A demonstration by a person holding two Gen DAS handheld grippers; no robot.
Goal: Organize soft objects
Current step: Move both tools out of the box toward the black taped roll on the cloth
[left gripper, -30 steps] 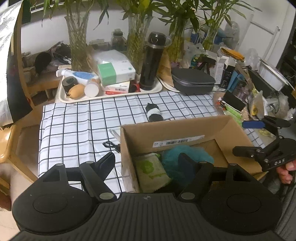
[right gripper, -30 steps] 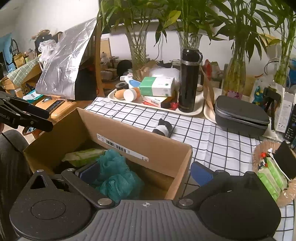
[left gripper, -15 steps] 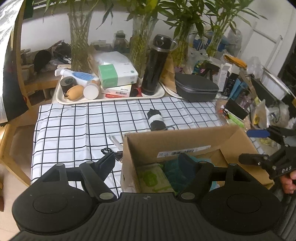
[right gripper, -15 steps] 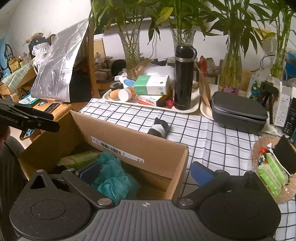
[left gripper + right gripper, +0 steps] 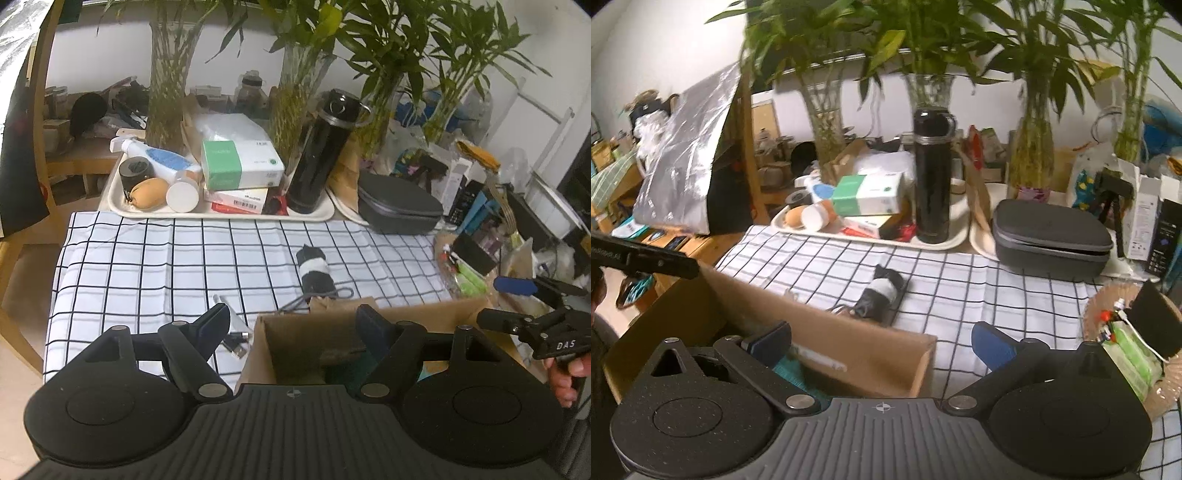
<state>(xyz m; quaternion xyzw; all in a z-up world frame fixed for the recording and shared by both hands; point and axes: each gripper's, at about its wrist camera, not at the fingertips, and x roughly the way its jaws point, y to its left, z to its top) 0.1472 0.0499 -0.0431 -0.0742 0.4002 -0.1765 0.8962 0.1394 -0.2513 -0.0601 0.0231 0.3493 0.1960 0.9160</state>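
Two grippers hover over the near edge of a table covered by a white checked cloth [image 5: 155, 258], both with jaws spread and nothing between them. On the left, the left gripper [image 5: 291, 325] straddles the left wall of an open cardboard box [image 5: 306, 332]: its left finger hangs over the cloth beside a small cable plug [image 5: 236, 345], its right finger sits above the box interior. Inside the box, only a dark teal soft mass [image 5: 798, 373] shows, low against the near wall; what else lies in there is hidden by the gripper bodies. Just beyond the far wall of the box, a rolled black bundle with a white band [image 5: 316, 267] lies on the cloth, a thin cord trailing from its near end.

Along the far edge, from the left, a cream tray [image 5: 221, 213] carries a spray bottle, a roll of black tape, a tan oval object, a green-and-white carton [image 5: 240, 166] stacked on a flatter box, and a tall black flask [image 5: 321, 155] standing upright. Glass vases of bamboo stand behind it. Right of the tray rests a closed grey zip case [image 5: 399, 203].

At the right, the right gripper [image 5: 882, 347] spans the box's right wall, one blue-padded finger inside, the other over the cloth. Further right sits a shallow woven basket [image 5: 1100, 306] holding green packets.
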